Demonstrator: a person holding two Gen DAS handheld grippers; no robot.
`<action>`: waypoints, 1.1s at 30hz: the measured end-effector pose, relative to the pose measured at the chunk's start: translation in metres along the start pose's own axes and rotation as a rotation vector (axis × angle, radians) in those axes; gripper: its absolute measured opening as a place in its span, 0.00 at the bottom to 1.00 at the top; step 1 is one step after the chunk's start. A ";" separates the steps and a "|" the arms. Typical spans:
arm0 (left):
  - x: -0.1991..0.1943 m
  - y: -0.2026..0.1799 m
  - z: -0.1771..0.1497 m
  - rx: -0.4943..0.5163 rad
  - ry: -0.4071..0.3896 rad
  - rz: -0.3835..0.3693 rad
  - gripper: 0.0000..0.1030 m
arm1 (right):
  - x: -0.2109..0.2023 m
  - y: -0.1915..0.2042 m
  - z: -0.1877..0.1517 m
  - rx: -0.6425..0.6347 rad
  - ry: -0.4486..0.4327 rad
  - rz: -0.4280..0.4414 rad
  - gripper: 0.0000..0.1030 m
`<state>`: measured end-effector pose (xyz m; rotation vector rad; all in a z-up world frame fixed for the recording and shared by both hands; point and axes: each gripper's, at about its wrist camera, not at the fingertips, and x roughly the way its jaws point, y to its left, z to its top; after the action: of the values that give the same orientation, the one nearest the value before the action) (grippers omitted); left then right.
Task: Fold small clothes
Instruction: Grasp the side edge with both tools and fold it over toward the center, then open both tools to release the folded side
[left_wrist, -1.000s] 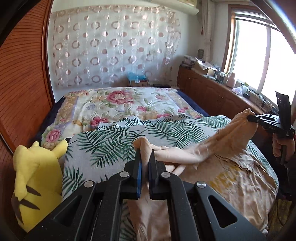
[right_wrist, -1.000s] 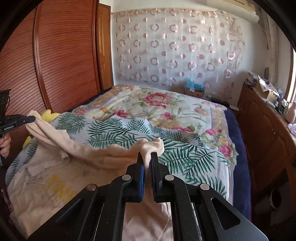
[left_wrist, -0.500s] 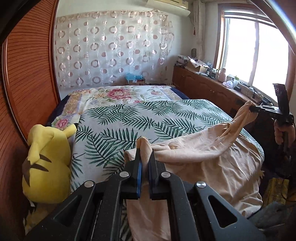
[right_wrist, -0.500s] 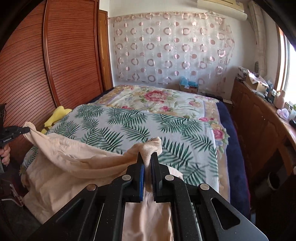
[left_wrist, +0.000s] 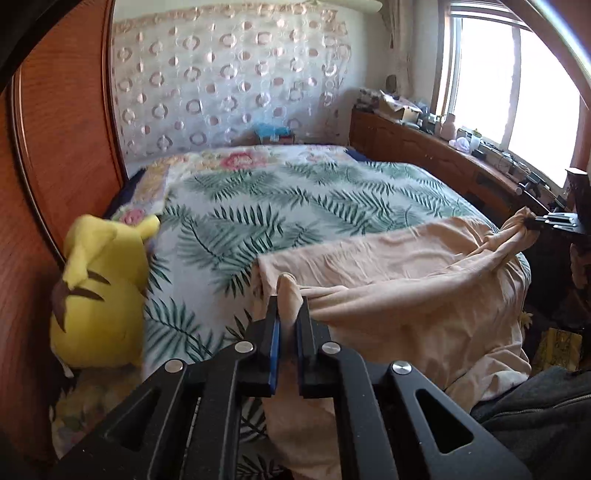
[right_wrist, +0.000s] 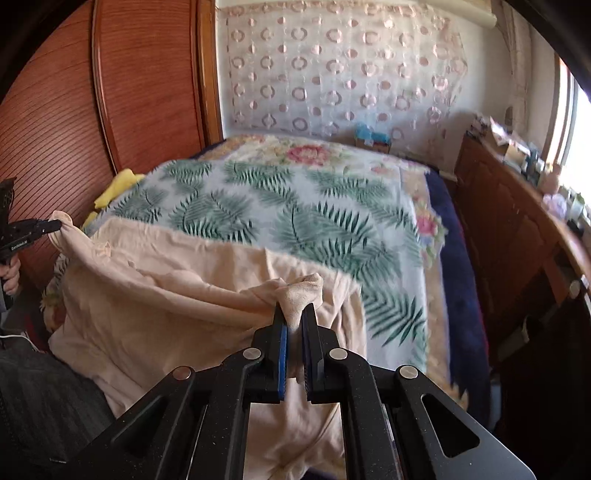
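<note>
A peach garment (left_wrist: 388, 280) lies spread over the near end of the bed and hangs over its front edge. My left gripper (left_wrist: 288, 306) is shut on one bunched corner of it. My right gripper (right_wrist: 295, 314) is shut on the opposite corner of the same garment (right_wrist: 166, 295). Each gripper shows in the other's view: the right gripper (left_wrist: 535, 223) at the far right, the left gripper (right_wrist: 55, 224) at the far left, both pinching cloth. The edge between them sags in a loose fold.
The bed carries a palm-leaf blanket (left_wrist: 295, 206) over a floral quilt (right_wrist: 306, 155). A yellow plush toy (left_wrist: 99, 295) sits at the bed's left side against a wooden wardrobe (right_wrist: 122, 92). A cluttered wooden counter (left_wrist: 443, 155) runs under the window on the right.
Both grippers have drawn back toward the bed's front edge, pulling the garment with them. It now lies flatter on the bed, and more of the palm-leaf blanket shows beyond it.
</note>
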<state>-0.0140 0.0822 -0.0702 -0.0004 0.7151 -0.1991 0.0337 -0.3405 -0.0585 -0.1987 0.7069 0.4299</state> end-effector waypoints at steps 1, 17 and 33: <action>0.004 -0.001 -0.003 0.003 0.010 -0.005 0.06 | 0.006 0.000 -0.003 0.002 0.018 -0.002 0.06; 0.010 0.015 0.015 -0.002 -0.044 0.067 0.66 | 0.011 -0.001 0.014 -0.017 -0.030 -0.017 0.29; 0.082 0.030 0.051 -0.007 0.044 0.054 0.66 | 0.097 -0.032 0.037 0.060 0.048 -0.068 0.49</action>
<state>0.0852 0.0932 -0.0874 0.0164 0.7592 -0.1455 0.1352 -0.3268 -0.0947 -0.1763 0.7566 0.3393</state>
